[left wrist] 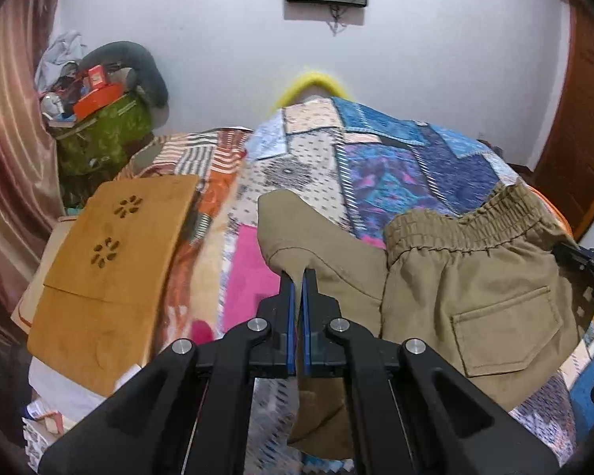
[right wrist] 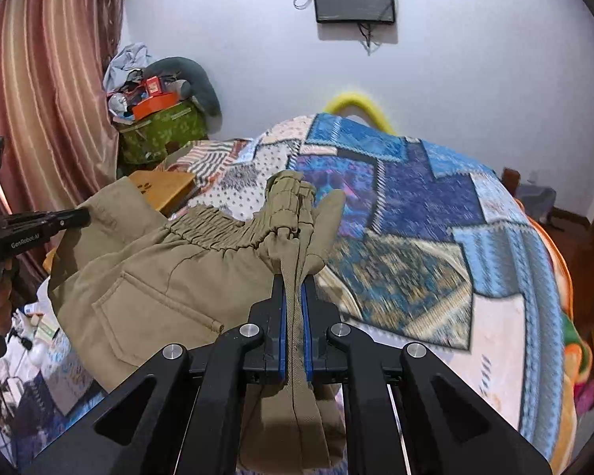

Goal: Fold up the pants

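Khaki pants (left wrist: pixel 475 285) hang stretched above the patchwork quilt (right wrist: pixel 435 237), the left gripper (left wrist: pixel 298 277) pinching a leg end, the right gripper (right wrist: pixel 293 281) pinching the elastic waistband (right wrist: pixel 233 229), long axis running between them.

The left gripper (left wrist: pixel 298 277) has its jaws closed on a fold of the khaki pants (left wrist: pixel 467 289), which hang lifted over the patchwork bedspread (left wrist: pixel 376 166). The elastic waistband (left wrist: pixel 463 221) and a back pocket (left wrist: pixel 507 328) face the camera. The right gripper (left wrist: pixel 586 273) shows at the pants' right edge. A wooden board (left wrist: pixel 111 269) lies left.
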A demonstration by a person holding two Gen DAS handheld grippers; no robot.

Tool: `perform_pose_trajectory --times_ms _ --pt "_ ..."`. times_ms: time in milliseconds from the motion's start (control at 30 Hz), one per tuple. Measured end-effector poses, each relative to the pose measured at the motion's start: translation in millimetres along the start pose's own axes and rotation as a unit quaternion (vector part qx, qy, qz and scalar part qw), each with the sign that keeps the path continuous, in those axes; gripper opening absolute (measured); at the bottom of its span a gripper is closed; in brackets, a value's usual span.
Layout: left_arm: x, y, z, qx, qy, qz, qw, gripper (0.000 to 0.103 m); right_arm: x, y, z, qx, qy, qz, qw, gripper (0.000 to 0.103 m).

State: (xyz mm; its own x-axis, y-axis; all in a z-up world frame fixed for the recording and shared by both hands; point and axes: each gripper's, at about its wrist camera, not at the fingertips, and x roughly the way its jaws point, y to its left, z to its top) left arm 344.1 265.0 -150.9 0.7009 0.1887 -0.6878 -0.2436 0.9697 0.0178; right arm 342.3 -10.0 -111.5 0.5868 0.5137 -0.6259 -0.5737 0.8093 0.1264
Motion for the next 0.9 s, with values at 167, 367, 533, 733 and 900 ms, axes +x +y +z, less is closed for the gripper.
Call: perform_pose_trajectory --times_ms 167,367,533,733,900 --pt "37.1 24.8 19.1 -0.014 0.01 0.015 0.9997 0.003 30.8 14.8 18.8 -0.006 -0.007 0.003 1.0 0.005" --pt "86.7 46.6 30.7 -0.025 0.012 0.034 0.999 0.003 74.7 31.4 30.9 -0.015 0.003 -0.001 1.0 0.005" --pt "133.1 59.0 17.4 -0.023 0.039 0.049 0.9978 0.003 107.8 34.2 24.5 -0.01 0.028 -0.003 1.0 0.005" --pt "162.7 66.6 -14.2 -0.023 0.096 0.041 0.9942 0.003 131.2 28.0 2.6 0.0 0.082 0.007 0.997 0.006" --pt "174.3 70.8 -36.7 -0.024 0.149 0.044 0.9875 0.004 132.3 23.1 -6.6 0.019 0.119 0.019 0.993 0.009"
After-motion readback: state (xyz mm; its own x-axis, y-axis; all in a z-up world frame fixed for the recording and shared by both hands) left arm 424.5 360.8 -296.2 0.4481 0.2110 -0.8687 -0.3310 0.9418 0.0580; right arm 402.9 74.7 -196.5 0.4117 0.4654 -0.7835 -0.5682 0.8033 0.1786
